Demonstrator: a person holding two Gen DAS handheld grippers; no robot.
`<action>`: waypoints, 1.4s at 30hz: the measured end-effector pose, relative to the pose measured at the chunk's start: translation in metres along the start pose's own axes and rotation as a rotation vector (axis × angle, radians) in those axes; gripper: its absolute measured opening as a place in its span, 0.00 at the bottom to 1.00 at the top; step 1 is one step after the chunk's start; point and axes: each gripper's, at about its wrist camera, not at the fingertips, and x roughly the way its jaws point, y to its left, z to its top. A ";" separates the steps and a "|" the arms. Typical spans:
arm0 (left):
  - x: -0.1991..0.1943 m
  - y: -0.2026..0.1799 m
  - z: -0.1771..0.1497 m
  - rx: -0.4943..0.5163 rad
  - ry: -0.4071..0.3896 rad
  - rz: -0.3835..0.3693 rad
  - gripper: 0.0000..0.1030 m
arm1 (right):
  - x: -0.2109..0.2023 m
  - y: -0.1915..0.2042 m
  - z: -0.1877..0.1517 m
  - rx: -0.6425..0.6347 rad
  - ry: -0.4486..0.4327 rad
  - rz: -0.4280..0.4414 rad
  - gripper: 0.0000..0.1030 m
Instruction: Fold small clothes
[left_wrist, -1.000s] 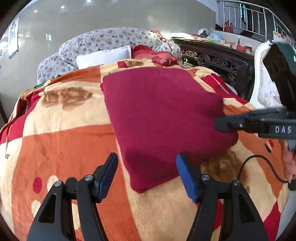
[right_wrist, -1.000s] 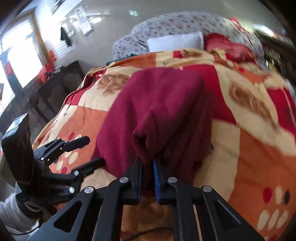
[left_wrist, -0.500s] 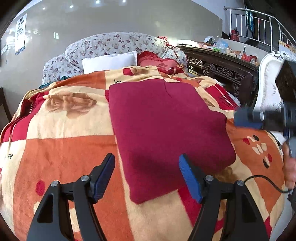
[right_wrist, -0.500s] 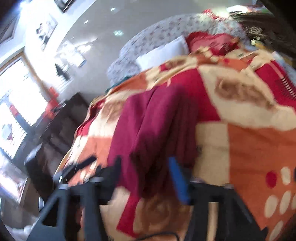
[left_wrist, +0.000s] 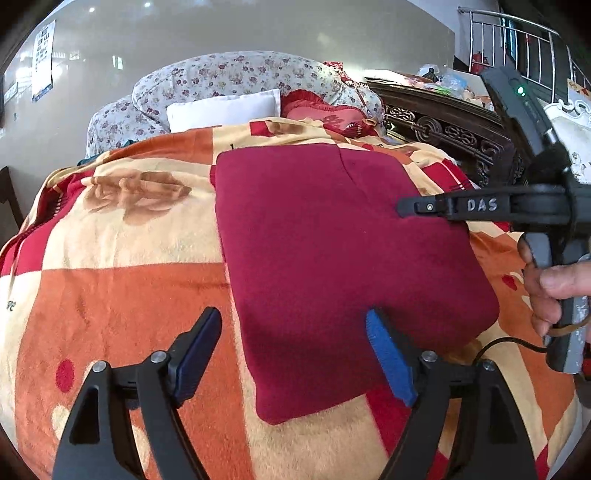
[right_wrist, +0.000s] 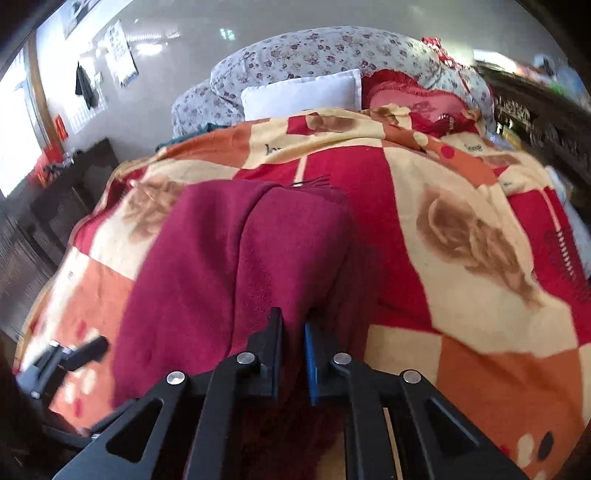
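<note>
On the orange, cream and red checked blanket (left_wrist: 122, 295) lies a dark red folded garment (left_wrist: 332, 258), filling the middle of the left wrist view. At 6 o'clock the left gripper (left_wrist: 295, 354) hangs wide apart, its blue pads astride the garment's near corner. At 3 o'clock the right gripper (right_wrist: 293, 354) is pinched narrow on a raised fold of the cloth. Toward 12 o'clock sit a white pillow (left_wrist: 225, 109) and a floral quilt (left_wrist: 236, 74).
</note>
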 end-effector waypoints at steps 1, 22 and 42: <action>0.001 0.000 0.000 -0.001 0.005 -0.001 0.78 | -0.001 -0.003 -0.001 0.014 -0.004 0.009 0.09; 0.013 0.063 0.022 -0.240 0.034 -0.143 0.81 | -0.013 -0.041 -0.023 0.294 -0.037 0.133 0.75; 0.024 0.064 0.024 -0.311 0.097 -0.370 0.45 | -0.029 -0.016 -0.018 0.268 -0.073 0.355 0.34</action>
